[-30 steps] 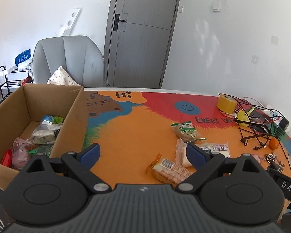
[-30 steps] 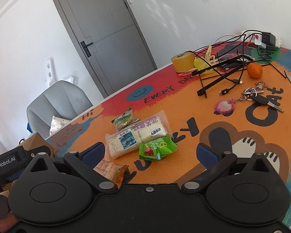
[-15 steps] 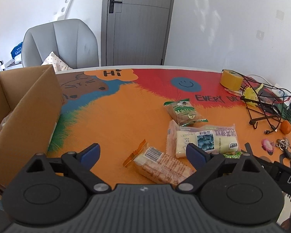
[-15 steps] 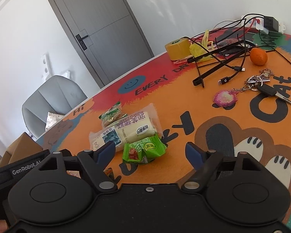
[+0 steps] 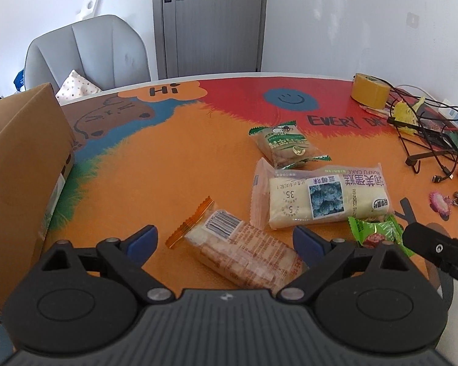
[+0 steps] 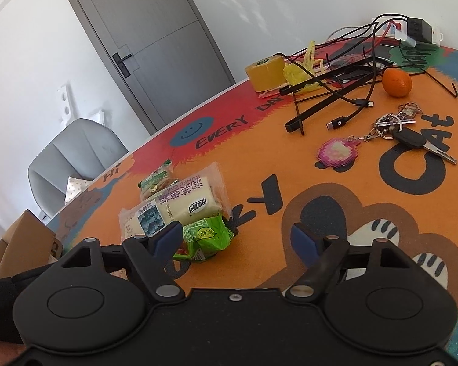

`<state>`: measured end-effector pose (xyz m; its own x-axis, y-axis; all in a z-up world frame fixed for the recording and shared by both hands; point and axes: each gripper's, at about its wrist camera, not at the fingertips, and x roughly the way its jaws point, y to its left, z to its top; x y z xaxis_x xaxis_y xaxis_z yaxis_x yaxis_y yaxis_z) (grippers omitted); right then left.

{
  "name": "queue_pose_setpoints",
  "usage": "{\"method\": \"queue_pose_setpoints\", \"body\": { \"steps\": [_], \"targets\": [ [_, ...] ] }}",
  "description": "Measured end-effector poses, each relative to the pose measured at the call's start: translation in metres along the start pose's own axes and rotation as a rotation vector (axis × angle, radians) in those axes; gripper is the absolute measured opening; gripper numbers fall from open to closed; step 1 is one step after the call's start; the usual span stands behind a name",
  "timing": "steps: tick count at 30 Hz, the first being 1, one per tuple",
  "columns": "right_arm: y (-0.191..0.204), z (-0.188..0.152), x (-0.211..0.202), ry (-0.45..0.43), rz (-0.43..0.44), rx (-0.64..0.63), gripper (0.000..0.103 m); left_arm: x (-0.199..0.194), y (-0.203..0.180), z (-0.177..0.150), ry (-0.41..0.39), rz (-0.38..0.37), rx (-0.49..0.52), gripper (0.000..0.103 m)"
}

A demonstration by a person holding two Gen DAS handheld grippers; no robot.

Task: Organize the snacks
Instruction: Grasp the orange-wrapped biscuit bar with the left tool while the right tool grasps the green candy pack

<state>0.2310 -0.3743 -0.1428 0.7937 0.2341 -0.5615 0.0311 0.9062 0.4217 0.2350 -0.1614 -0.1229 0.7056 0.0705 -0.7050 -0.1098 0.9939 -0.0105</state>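
1. The cake packet (image 5: pixel 326 199) reads "RUNFU CAKE"; the tabletop (image 5: pixel 198 158) mat reads "Hi" and "EVERY".
2. Only the right view shows "CAT" (beside the keys (image 6: pixel 412 134)).
3. Left claw (image 5: pixel 226 238) is released around the biscuit packet (image 5: pixel 244 250); right claw (image 6: pixel 236 235) is released, the green snack (image 6: pixel 207 238) near the cake between its fingers.

Table mat (image 5: pixel 180 164) reads "Hi", "EVERY" and "CAT"; cake packet (image 5: pixel 326 198) reads "RUNFU CAKE"

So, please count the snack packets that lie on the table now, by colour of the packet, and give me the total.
Green packets: 2 (cookie pack, small green snack)
Orange-edged cracker packet: 1
Clear cake packet with purple label: 1
Total: 4
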Motion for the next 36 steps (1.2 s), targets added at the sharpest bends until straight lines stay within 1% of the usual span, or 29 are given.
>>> {"method": "queue_pose_setpoints", "body": {
  "steps": [5,14,17,19,21,22,24,26,28,29,30,31,32,34,35,36],
  "targets": [
    [0.010,0.000,0.006,-0.007,0.002,-0.025,0.078,-0.002,0.011,-0.002,0.004,0.019,-0.006,0.095],
    [0.032,-0.003,0.023,0.013,-0.001,-0.102,0.078,-0.006,0.032,-0.008,0.009,0.052,-0.022,0.094],
    [0.037,-0.004,0.027,0.018,-0.009,-0.126,0.078,-0.006,0.037,-0.010,0.009,0.053,-0.032,0.090],
    [0.040,-0.006,0.028,0.015,-0.018,-0.142,0.078,-0.006,0.040,-0.012,0.009,0.046,-0.037,0.083],
    [0.043,-0.007,0.028,0.016,-0.024,-0.158,0.078,-0.006,0.042,-0.012,0.005,0.041,-0.049,0.079],
    [0.045,-0.008,0.028,0.018,-0.026,-0.165,0.078,-0.007,0.043,-0.013,-0.005,0.035,-0.057,0.074],
    [0.047,-0.009,0.029,0.019,-0.030,-0.182,0.078,-0.009,0.046,-0.014,-0.016,0.016,-0.070,0.068],
    [0.052,-0.010,0.031,0.022,-0.046,-0.211,0.079,-0.010,0.046,-0.014,-0.020,0.014,-0.070,0.063],
    [0.056,-0.012,0.032,0.021,-0.069,-0.240,0.078,-0.011,0.047,-0.016,-0.025,0.017,-0.064,0.052],
    [0.058,-0.013,0.033,0.020,-0.077,-0.251,0.075,-0.012,0.047,-0.017,-0.028,0.017,-0.060,0.048],
    [0.060,-0.014,0.033,0.015,-0.090,-0.262,0.069,-0.012,0.048,-0.017,-0.031,0.016,-0.058,0.040],
    [0.061,-0.016,0.033,0.009,-0.112,-0.276,0.064,-0.013,0.050,-0.018,-0.033,0.016,-0.057,0.035],
    [0.062,-0.017,0.033,0.005,-0.121,-0.283,0.060,-0.013,0.051,-0.018,-0.032,0.010,-0.056,0.034],
    [0.061,-0.018,0.029,-0.007,-0.107,-0.269,0.056,-0.014,0.053,-0.018,-0.030,0.011,-0.050,0.034],
    [0.061,-0.018,0.027,-0.014,-0.107,-0.265,0.052,-0.015,0.054,-0.018,-0.029,0.015,-0.052,0.034],
    [0.061,-0.018,0.025,-0.021,-0.113,-0.266,0.045,-0.016,0.055,-0.019,-0.032,0.014,-0.056,0.034]
  ]
}}
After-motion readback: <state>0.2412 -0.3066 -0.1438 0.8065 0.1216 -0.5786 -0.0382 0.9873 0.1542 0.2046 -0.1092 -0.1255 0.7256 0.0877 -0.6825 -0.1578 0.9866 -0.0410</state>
